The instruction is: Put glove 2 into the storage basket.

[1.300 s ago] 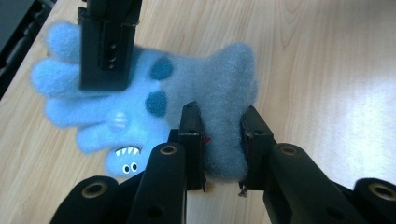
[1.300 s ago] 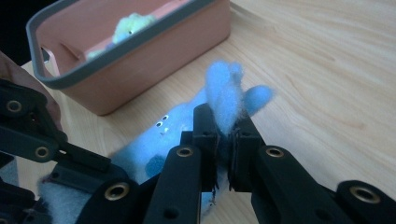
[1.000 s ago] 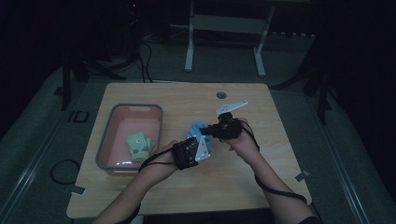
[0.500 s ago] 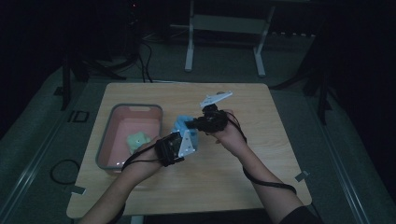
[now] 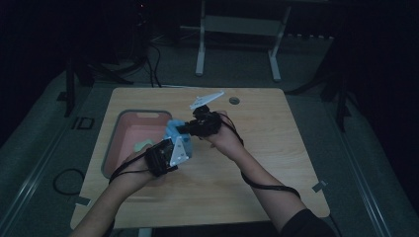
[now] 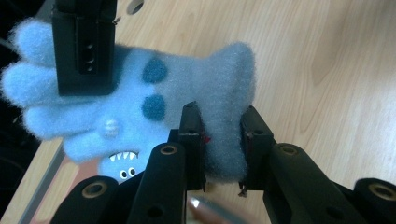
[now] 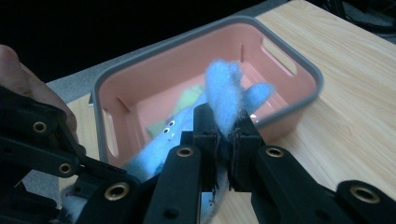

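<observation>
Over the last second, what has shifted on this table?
Both grippers, left gripper and right gripper, carried the blue fuzzy glove leftward, toward the pink bin. Each stays clamped on the glove. The bin and the green item inside it have not moved.

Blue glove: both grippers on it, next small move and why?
Probably carry the blue glove leftward over the pink bin before releasing. The left gripper and right gripper both clamp it, and it hangs beside the bin's rim, not clearly inside.
</observation>
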A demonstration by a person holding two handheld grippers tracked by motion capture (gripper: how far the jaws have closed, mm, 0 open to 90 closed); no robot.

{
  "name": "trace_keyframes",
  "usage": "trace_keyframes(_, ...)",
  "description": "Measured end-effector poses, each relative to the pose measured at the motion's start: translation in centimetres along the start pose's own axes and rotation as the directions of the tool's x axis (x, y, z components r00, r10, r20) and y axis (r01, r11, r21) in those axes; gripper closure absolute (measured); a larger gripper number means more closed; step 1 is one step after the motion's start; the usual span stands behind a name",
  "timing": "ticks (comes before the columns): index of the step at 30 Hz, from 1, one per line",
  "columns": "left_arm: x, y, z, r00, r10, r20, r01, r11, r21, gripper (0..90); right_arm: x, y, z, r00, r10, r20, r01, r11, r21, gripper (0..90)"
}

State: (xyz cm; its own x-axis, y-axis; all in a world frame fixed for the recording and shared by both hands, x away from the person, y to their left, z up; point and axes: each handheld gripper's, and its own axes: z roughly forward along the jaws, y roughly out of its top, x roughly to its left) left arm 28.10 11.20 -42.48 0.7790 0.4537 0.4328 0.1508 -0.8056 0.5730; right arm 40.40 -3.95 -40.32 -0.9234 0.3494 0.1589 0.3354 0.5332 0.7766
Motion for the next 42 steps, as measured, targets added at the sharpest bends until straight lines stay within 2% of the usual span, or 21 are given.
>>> trace_keyframes(11,1.0,-3.7,-1.7,0.9981,-0.052,-0.033,0.053,0.9979,0.037,75.7,1.7,2.4,4.1,0.9984,-0.031,-0.048,0.032,0.999,0.026,84.3)
trace_keyframes(19,1.5,-6.7,-2.3,0.9925,-0.113,-0.046,0.116,0.9917,0.056,75.8,2.6,3.6,7.4,0.9955,-0.036,-0.087,0.04,0.998,0.047,84.2)
trace_keyframes(23,1.6,-8.0,-1.7,0.9899,-0.136,-0.039,0.138,0.9887,0.058,75.7,2.6,3.5,8.9,0.9953,-0.033,-0.091,0.039,0.997,0.062,84.2)
trace_keyframes(30,1.5,-10.1,0.2,0.9845,-0.175,-0.006,0.175,0.9797,0.097,75.7,1.7,1.9,11.5,0.9953,0.017,-0.095,-0.007,0.994,0.109,84.1)
trace_keyframes(34,1.5,-10.5,1.1,0.9841,-0.177,0.014,0.175,0.9779,0.115,75.5,1.3,1.2,12.9,0.9957,0.027,-0.089,-0.014,0.99,0.141,84.1)
trace_keyframes(42,2.1,-11.0,2.7,0.9777,-0.204,0.05,0.193,0.9673,0.164,74.7,0.5,0.4,14.5,0.9971,0.037,-0.066,-0.025,0.984,0.177,82.5)
